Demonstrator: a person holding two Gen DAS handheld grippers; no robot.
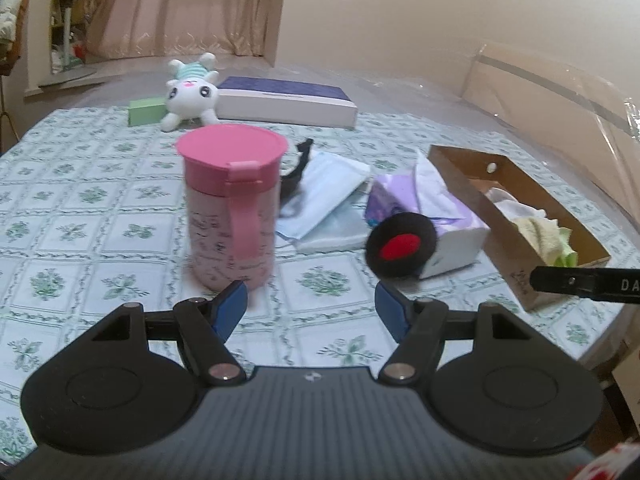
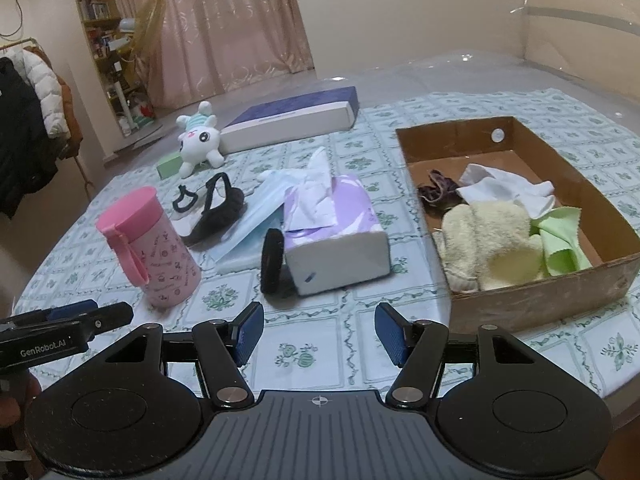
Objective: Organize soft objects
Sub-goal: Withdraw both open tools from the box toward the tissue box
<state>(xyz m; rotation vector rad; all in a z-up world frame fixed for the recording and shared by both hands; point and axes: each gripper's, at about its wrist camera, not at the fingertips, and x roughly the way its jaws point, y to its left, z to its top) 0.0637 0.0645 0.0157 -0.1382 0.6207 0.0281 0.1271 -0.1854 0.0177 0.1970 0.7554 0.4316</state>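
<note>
Black puff (image 2: 273,255): leans on the near left corner of the purple tissue box (image 2: 336,228), mid-table.
Left claw (image 1: 310,308): fingers apart, holding nothing, near the pink cup (image 1: 232,208).
Right claw (image 2: 319,334): fingers apart, holding nothing.
Cardboard box (image 2: 536,300): right side; holds cream towel (image 2: 484,240), green cloth (image 2: 560,240), white socks (image 2: 508,188).
Plush bunny (image 2: 200,140): far left.

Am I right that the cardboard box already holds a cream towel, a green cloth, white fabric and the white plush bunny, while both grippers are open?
Not quite: the white plush bunny is not in the cardboard box; the right wrist view shows it lying on the table beside the blue and white box. The rest stands: cream towel, green cloth, white fabric, both grippers open.
</note>
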